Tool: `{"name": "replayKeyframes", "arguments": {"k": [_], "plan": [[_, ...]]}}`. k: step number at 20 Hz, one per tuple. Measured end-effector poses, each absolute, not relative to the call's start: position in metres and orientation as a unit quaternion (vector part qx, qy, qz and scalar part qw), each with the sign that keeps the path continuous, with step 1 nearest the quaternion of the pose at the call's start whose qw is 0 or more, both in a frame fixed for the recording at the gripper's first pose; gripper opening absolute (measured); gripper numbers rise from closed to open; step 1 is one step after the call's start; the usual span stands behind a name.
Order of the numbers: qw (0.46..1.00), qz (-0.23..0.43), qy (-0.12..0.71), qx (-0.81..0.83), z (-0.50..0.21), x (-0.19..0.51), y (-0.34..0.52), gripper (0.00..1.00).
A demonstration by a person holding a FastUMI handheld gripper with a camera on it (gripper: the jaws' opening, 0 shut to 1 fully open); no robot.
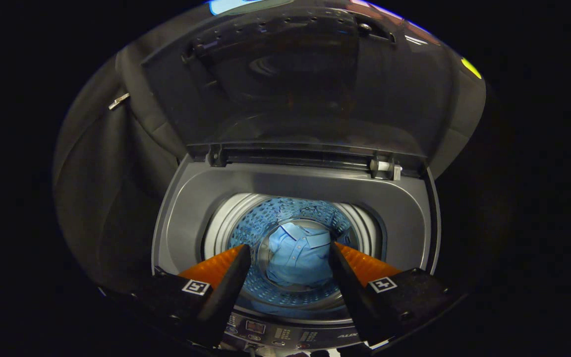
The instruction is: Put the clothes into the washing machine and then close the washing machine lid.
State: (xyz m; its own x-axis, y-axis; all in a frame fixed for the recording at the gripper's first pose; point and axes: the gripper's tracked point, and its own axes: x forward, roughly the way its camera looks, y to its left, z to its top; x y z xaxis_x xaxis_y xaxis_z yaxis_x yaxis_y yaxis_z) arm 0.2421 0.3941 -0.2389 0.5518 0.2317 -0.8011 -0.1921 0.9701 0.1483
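Blue cloth, a shirt [298, 258], lay at the bottom of the washing machine [295, 198] drum, seen between and beyond the fingers. The gripper [290, 253] hung over the opening with its fingers spread apart and nothing held. Loading looked done as far as could be judged. The lid [305, 84] stood upright behind the drum; closing it remained
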Motion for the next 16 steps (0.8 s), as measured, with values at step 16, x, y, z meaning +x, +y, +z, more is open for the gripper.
{"name": "replayKeyframes", "arguments": {"k": [16], "plan": [[0.942, 0.123, 0.31, 0.041, -0.008, 0.299, 0.403, 1.0]]}}
